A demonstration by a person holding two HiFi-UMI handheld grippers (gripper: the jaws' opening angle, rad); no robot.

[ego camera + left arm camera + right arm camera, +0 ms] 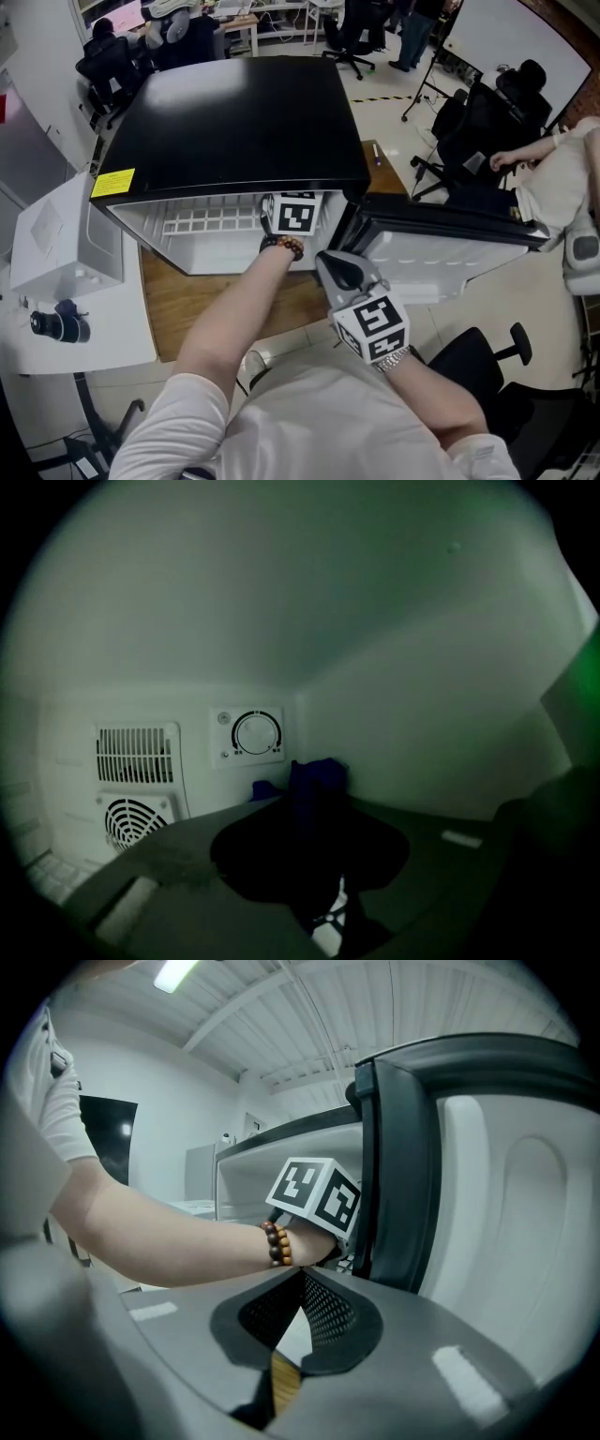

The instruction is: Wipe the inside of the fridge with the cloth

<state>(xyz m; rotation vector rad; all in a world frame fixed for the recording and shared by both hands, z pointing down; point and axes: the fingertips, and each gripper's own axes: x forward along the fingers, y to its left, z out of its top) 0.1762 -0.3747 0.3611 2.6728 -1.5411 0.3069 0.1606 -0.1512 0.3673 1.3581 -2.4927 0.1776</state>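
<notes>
Left tongs [313,799]: clamped on the blue cloth [317,772], held inside the fridge [234,122].
Cloth place: near the rear corner, just below the dial [256,733].
Right tongs [298,1277]: clenched empty, held outside by the door [403,1176] edge.

A bunched dark-blue cloth [317,778] stands inside the open black-topped, white-lined fridge [234,122], near its rear right corner.

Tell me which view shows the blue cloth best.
The left gripper view: the cloth sits pinched in the left tongs, near the thermostat dial. The head view hides it inside the fridge; the right gripper view shows the left hand, no cloth.
</notes>
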